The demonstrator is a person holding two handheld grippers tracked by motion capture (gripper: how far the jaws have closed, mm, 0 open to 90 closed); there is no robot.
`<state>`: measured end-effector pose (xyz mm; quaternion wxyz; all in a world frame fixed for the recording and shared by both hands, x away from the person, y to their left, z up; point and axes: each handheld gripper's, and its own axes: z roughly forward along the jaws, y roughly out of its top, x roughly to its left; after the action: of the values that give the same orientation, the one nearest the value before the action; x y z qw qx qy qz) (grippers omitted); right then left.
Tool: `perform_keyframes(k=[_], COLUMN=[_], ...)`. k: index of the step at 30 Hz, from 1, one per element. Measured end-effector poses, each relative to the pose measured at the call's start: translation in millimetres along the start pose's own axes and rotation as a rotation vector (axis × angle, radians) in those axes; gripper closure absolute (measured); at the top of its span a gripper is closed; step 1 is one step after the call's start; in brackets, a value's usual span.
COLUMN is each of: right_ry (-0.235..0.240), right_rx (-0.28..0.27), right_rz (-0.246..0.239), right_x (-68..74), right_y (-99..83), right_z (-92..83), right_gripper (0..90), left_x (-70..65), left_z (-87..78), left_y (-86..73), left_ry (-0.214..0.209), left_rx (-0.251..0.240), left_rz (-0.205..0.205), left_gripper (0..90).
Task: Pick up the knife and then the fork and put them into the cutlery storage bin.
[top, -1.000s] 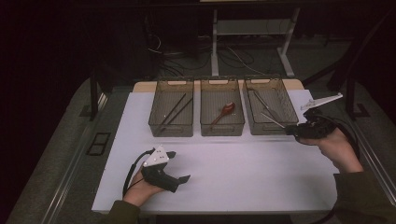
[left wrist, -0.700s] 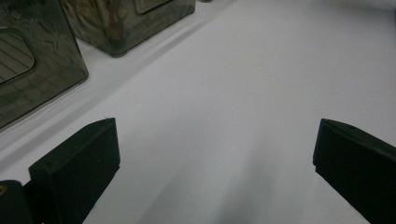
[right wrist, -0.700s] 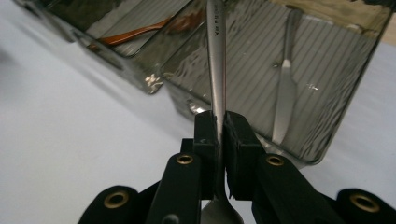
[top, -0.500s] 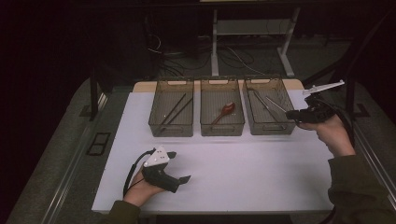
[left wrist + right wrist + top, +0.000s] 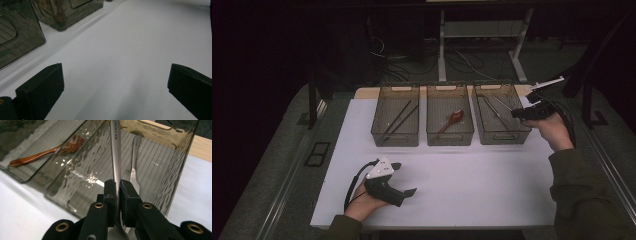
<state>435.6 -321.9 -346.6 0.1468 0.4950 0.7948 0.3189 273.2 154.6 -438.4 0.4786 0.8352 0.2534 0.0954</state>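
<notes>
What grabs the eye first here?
Three smoky see-through bins in a row at the far side of the white table. The right gripper is shut on a steel utensil over the right bin, with a fork lying inside it. A reddish wooden spoon lies in the middle bin, and the left gripper rests open near the table's front edge.
</notes>
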Motion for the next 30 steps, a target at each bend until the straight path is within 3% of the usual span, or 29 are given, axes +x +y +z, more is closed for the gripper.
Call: perform_keyframes(k=[21, 24, 30], right_ry=[-0.020, -0.015, -0.019], right_rx=[0.136, 0.125, 0.085], right_rz=[0.003, 0.006, 0.005], right_x=[0.5, 0.6, 1.3], right_y=[10.1, 9.5, 10.3], right_z=[63.4, 66.7, 65.5], right_gripper=[82.6, 81.8, 67.1], left_x=[-0.4, -0.7, -1.0], left_z=[-0.4, -0.3, -0.1], left_y=[0.3, 0.4, 0.4], left_ry=[-0.007, -0.008, -0.008], left_rx=[-0.003, -0.003, -0.005], left_rz=[0.002, 0.003, 0.001], left_gripper=[0.0, 0.0, 0.0])
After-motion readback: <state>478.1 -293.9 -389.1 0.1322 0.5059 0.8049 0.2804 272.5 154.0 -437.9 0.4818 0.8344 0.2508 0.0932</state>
